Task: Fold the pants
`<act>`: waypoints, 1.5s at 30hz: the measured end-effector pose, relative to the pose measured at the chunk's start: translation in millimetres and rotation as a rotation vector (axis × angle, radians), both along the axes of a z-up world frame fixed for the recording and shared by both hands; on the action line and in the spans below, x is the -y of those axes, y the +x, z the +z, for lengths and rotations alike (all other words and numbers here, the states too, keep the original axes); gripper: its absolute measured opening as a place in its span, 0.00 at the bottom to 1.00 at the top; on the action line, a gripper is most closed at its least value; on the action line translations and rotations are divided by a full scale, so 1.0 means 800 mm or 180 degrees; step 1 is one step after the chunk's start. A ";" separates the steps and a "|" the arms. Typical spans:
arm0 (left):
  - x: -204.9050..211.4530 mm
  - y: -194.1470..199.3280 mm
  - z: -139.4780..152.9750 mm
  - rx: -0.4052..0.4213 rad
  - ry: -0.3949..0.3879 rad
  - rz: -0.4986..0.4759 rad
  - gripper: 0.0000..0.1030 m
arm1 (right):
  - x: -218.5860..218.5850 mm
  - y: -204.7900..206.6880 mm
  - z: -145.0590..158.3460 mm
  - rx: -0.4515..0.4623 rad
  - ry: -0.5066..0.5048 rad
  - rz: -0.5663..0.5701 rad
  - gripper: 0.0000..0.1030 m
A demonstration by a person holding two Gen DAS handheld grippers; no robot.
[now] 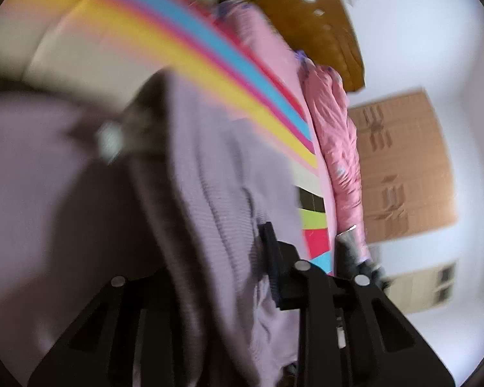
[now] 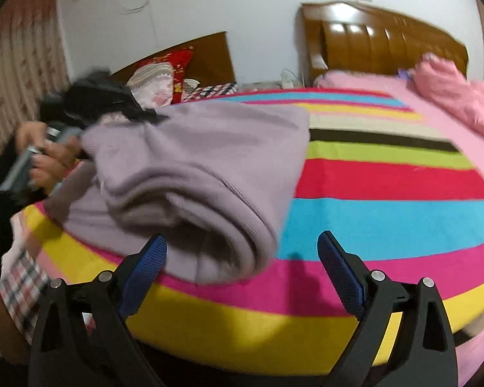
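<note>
Two tongs in play: left tongs (image 2: 151,116) clamped on lilac pants (image 2: 193,174), lifted above striped bed (image 2: 387,213) — right tongs (image 2: 242,258) spread wide, nothing gripped. Risk: loose folded end sags, fold undone.

bright, motion-blurred, fisheye-warped edges

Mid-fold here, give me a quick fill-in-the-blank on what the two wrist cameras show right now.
1. The pants being folded are ____ in colour.
2. They lie on a bed under a ____ blanket.
3. The right gripper stands with its jaws ____, the pads pressing on nothing.
4. The left gripper is closed on the ____, lifting one edge.

Missing words: lilac; striped; open; pants
</note>
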State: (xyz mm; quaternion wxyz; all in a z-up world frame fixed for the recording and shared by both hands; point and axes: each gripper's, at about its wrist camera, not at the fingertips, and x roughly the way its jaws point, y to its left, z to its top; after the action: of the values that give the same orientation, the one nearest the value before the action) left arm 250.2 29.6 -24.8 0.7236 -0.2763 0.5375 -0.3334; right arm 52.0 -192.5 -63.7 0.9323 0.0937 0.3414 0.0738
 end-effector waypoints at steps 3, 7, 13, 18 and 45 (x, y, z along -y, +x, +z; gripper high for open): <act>0.061 -0.010 0.117 0.0522 0.0093 -0.0305 0.22 | -0.005 0.006 -0.008 -0.0050 -0.0013 -0.0110 0.88; 0.137 -0.029 0.241 0.1024 0.0130 -0.0774 0.20 | -0.016 0.013 -0.015 -0.0019 -0.0079 -0.0247 0.89; 0.131 -0.054 0.295 0.1374 0.0256 -0.0794 0.02 | -0.025 0.006 -0.020 0.0011 -0.0402 -0.0350 0.89; -0.007 -0.049 0.255 0.1262 0.0136 -0.0238 0.00 | -0.022 0.006 -0.023 0.0032 -0.0403 -0.0348 0.89; -0.136 -0.078 -0.065 0.0214 -0.0747 0.0504 0.54 | -0.140 0.016 0.047 0.0592 -0.2068 0.1595 0.28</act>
State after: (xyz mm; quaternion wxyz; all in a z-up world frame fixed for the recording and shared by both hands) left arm 187.9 138.1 -76.5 0.7280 -0.3892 0.4469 -0.3448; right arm 64.8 -80.7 -25.9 0.8934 -0.2983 0.2735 0.1949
